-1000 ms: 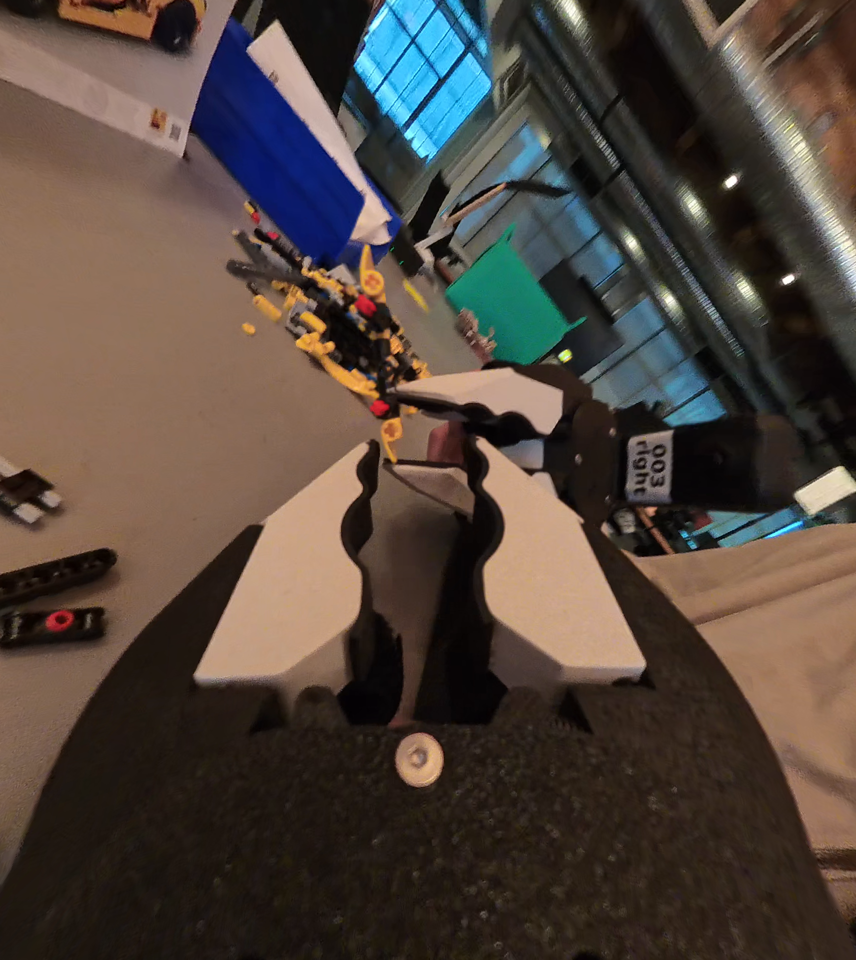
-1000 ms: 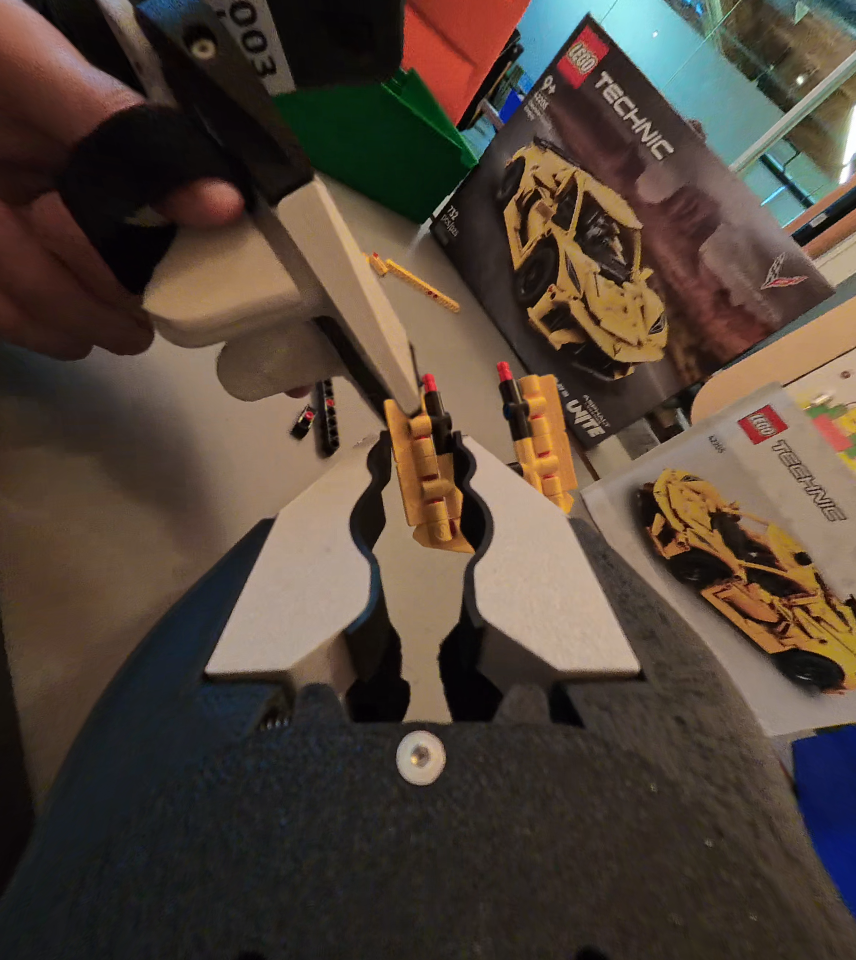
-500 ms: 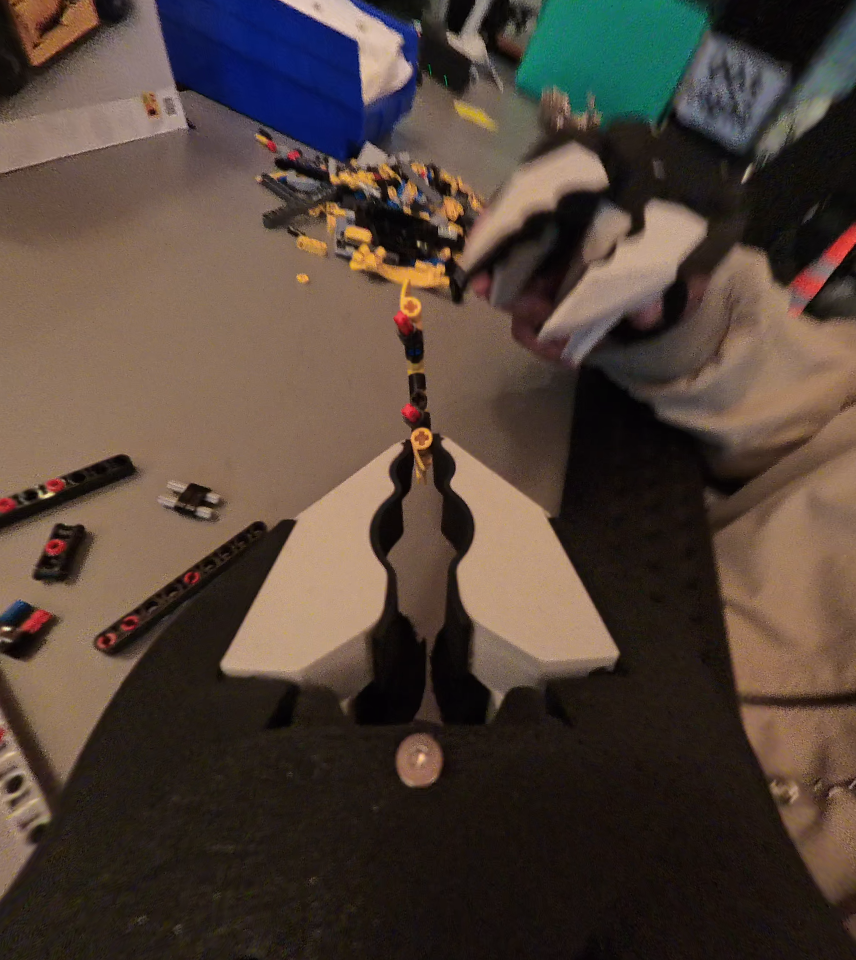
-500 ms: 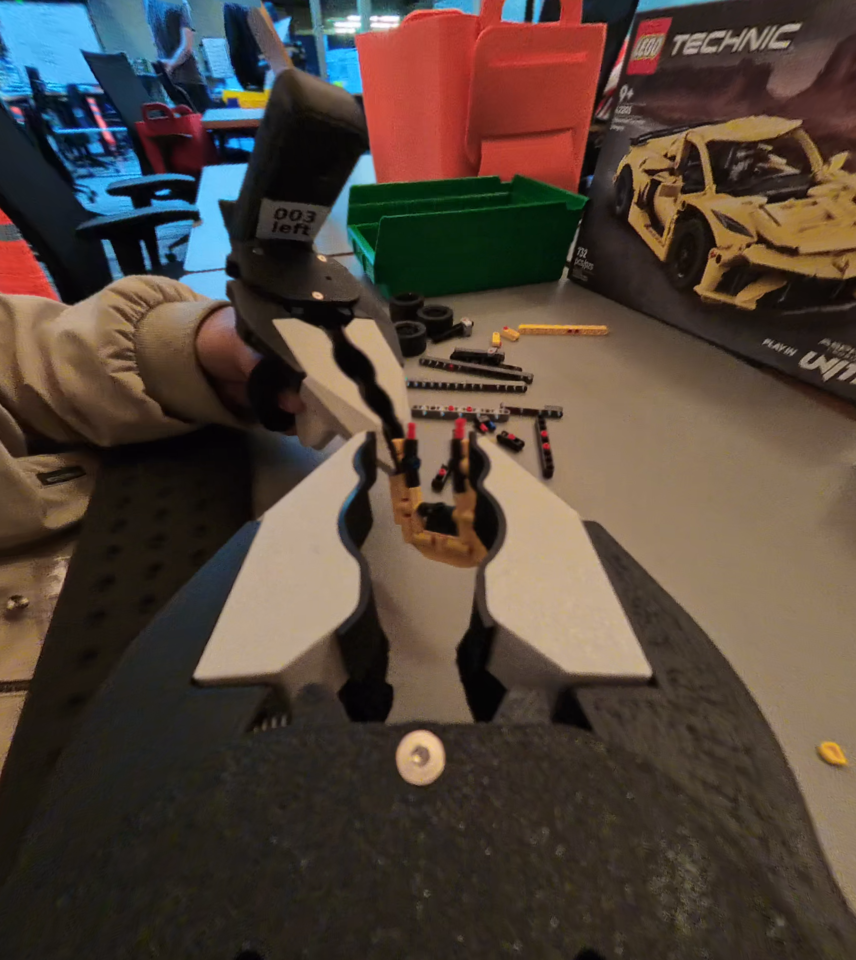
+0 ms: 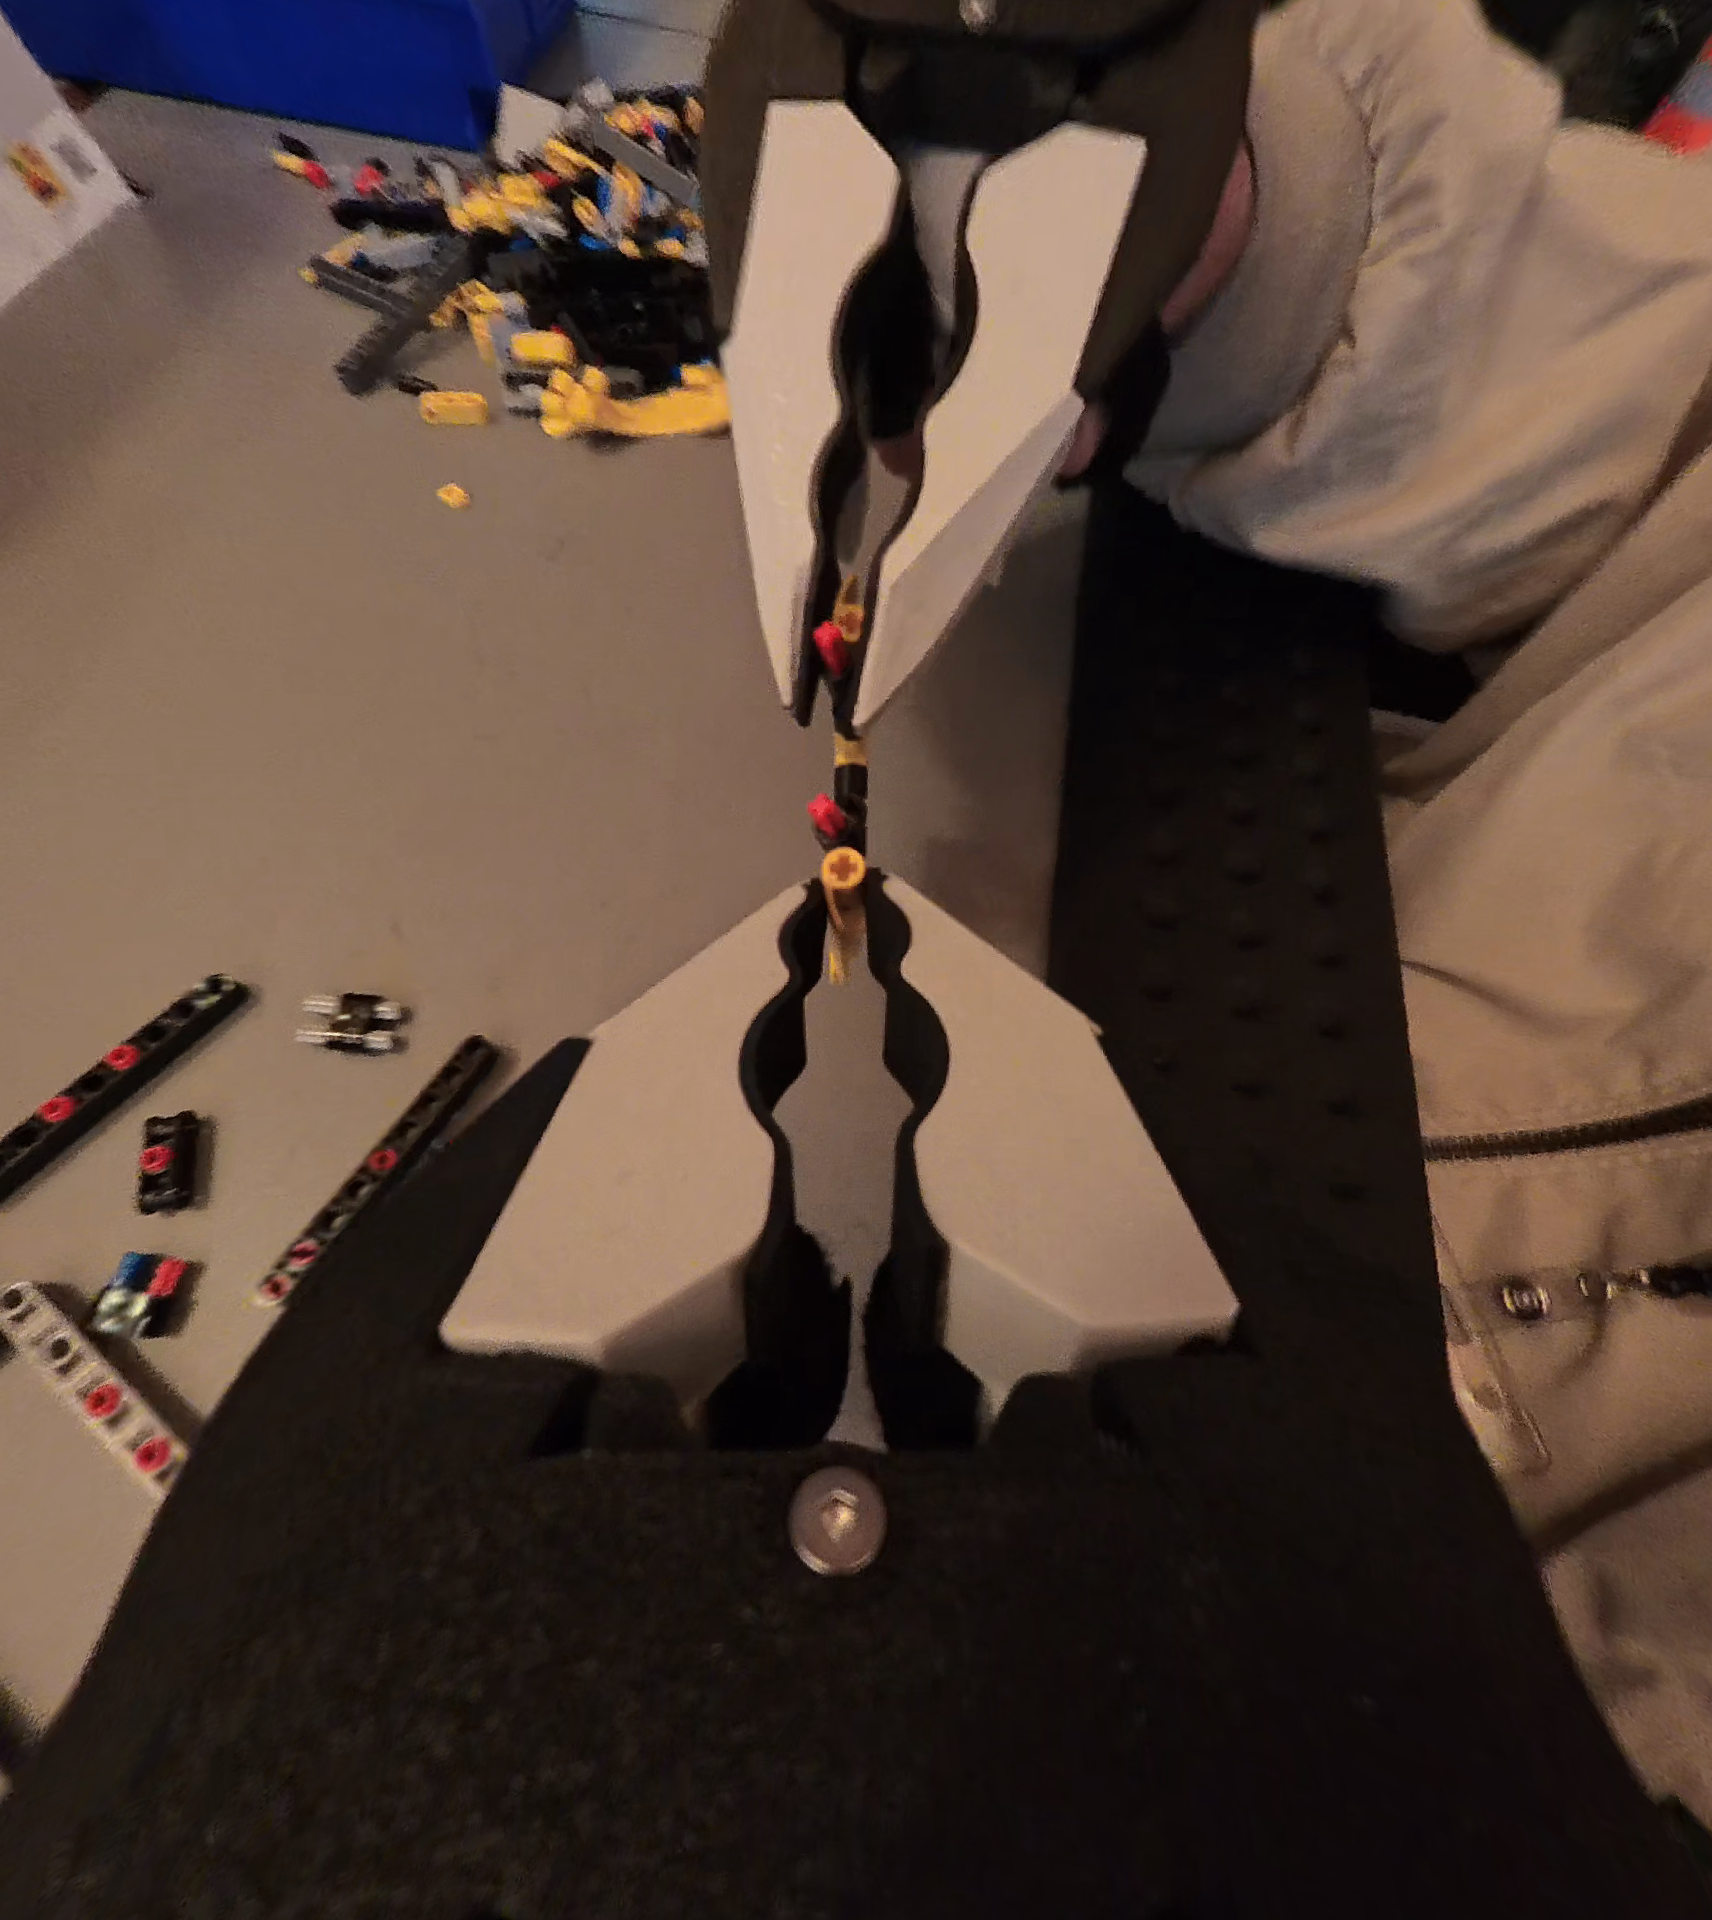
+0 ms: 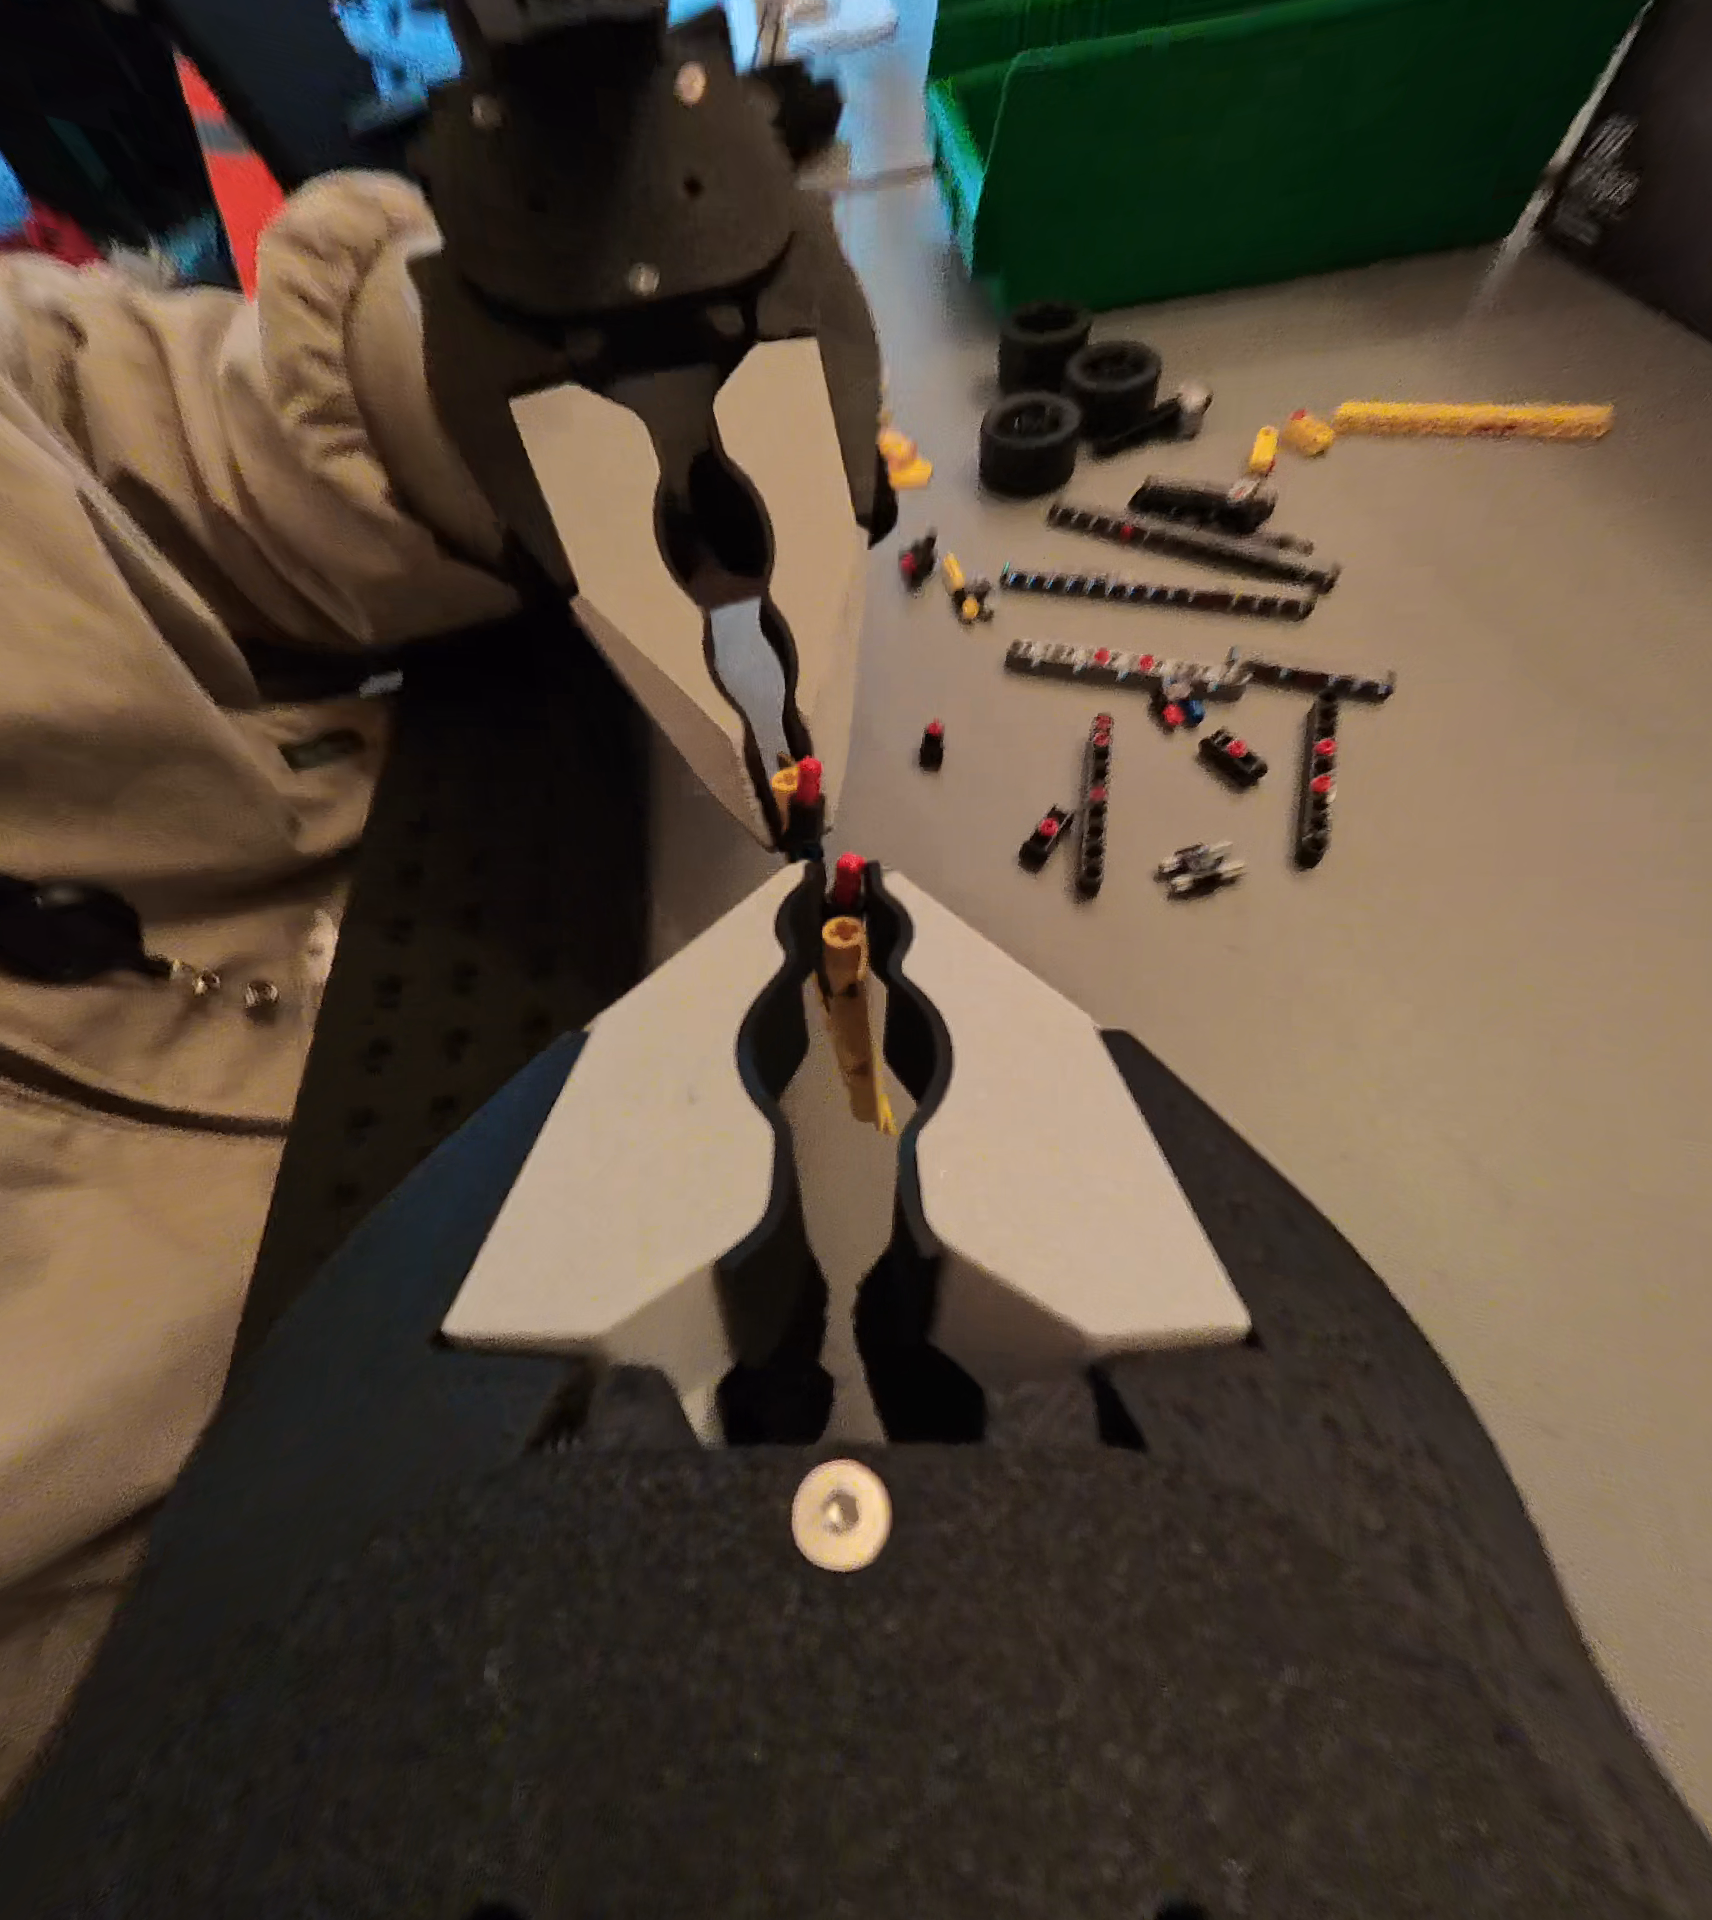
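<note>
A small yellow and black brick assembly [image 5: 847, 800] with red pins hangs above the grey table [image 5: 312, 727], held at both ends. My left gripper [image 5: 844, 896] is shut on its near yellow end. The right gripper [image 5: 836, 675] faces it tip to tip and is shut on the far end, by a red pin [image 5: 828, 644]. In the right wrist view my right gripper [image 6: 844, 894] is shut on a yellow arm [image 6: 850, 987] of the assembly, with a red pin [image 6: 847, 876] at the tips. The left gripper [image 6: 795, 805] grips the other yellow and red end just beyond.
A pile of yellow and black parts [image 5: 540, 281] lies before a blue bin [image 5: 291, 52]. Black beams [image 5: 93, 1091] and small parts lie at the left. A green bin [image 6: 1247, 135], black tyres [image 6: 1070, 405] and a yellow beam [image 6: 1465, 421] are also there. A person's beige sleeve [image 5: 1454, 364] rests by a black perforated mat [image 5: 1236, 935]. Left and right tips are no more than a few centimetres apart.
The right gripper's fingers stood wide around the assembly half a second ago and have closed on it. The left gripper closed on its end earlier and stays shut. Both grippers have turned tip to tip.
</note>
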`<state>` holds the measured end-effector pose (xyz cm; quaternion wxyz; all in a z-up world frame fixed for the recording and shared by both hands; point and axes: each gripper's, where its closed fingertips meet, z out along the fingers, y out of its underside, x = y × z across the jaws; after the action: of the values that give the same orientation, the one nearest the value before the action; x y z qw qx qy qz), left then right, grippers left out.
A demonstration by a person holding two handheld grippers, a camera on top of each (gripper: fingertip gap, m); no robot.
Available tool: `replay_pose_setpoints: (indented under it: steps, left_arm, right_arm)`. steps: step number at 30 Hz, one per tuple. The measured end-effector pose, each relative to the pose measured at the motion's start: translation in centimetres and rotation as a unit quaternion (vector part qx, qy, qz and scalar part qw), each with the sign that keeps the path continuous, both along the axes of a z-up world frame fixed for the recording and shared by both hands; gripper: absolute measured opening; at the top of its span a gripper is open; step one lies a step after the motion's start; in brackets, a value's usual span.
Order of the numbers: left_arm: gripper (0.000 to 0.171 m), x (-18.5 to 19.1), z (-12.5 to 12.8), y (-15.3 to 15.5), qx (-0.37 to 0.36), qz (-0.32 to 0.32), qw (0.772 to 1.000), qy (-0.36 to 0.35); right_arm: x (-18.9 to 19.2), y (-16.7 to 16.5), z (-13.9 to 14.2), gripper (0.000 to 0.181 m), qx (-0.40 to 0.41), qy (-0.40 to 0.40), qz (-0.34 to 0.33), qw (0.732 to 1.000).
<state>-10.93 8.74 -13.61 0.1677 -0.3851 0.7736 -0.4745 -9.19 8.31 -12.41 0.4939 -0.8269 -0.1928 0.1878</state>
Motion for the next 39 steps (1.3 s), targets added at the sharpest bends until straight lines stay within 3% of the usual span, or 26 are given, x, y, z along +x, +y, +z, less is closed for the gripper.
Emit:
replay_pose_setpoints:
  steps: [2, 4, 5, 9, 11, 13, 15, 16, 20, 27, 33, 38, 39]
  left_arm:
    - [0.008, 0.9, 1.7, 1.2, -0.054, 0.042, 0.997, -0.033]
    - [0.035, 1.5, 2.6, 1.9, -0.122, 0.066, 0.989, -0.045]
    - [0.04, 1.5, 2.9, 1.7, -0.16, 0.063, 0.984, -0.047]
    - [0.041, 1.7, 4.6, -0.3, -0.285, 0.031, 0.957, -0.055]
    - [0.039, 2.4, 5.2, -0.8, -0.317, 0.039, 0.946, -0.056]
    - [0.027, 2.8, 5.9, -0.7, -0.344, 0.046, 0.935, -0.07]
    - [0.008, 2.9, 5.9, -0.8, -0.346, 0.051, 0.934, -0.074]
    - [0.007, 2.9, 5.8, -0.8, -0.341, 0.053, 0.935, -0.079]
    - [0.007, 2.9, 5.8, -0.6, -0.334, 0.062, 0.936, -0.09]
    - [0.007, 2.7, 5.6, -1.2, -0.321, 0.054, 0.941, -0.091]
    - [0.006, 2.7, 5.5, -0.9, -0.302, 0.069, 0.945, -0.106]
    - [0.006, 2.5, 5.7, -0.1, -0.315, 0.072, 0.94, -0.111]
    - [0.006, 1.6, 6.8, 0.8, -0.348, 0.064, 0.926, -0.129]
  right_arm:
    - [0.9, 0.6, 1.7, 0.007, 0.056, 0.043, -0.034, 0.997]
    - [1.5, 0.7, 3.9, 0.007, 0.09, 0.148, -0.044, 0.984]
    - [1.8, 0.8, 5.0, 0.007, 0.109, 0.209, -0.049, 0.97]
    - [1.7, 1.2, 6.4, 0.006, 0.127, 0.378, -0.042, 0.916]
    - [1.1, 1.5, 6.4, 0.007, 0.13, 0.409, -0.035, 0.903]
    - [0.4, 1.9, 5.9, 0.006, 0.118, 0.406, -0.041, 0.905]
    - [0.5, 2.2, 5.6, 0.007, 0.122, 0.396, -0.06, 0.908]
    - [0.6, 2.1, 5.5, 0.007, 0.124, 0.392, -0.065, 0.909]
    - [1.6, 1.5, 6.4, 0.012, 0.156, 0.413, -0.075, 0.894]
    - [0.9, 1.6, 5.7, 0.004, 0.135, 0.409, -0.067, 0.9]
    - [1.2, 1.7, 5.6, 0.002, 0.107, 0.511, -0.05, 0.851]
    - [2.3, 1.9, 5.4, 0.003, 0.107, 0.518, -0.075, 0.845]
    - [6.6, 0.8, 6.3, 0.001, 0.162, 0.567, -0.124, 0.798]
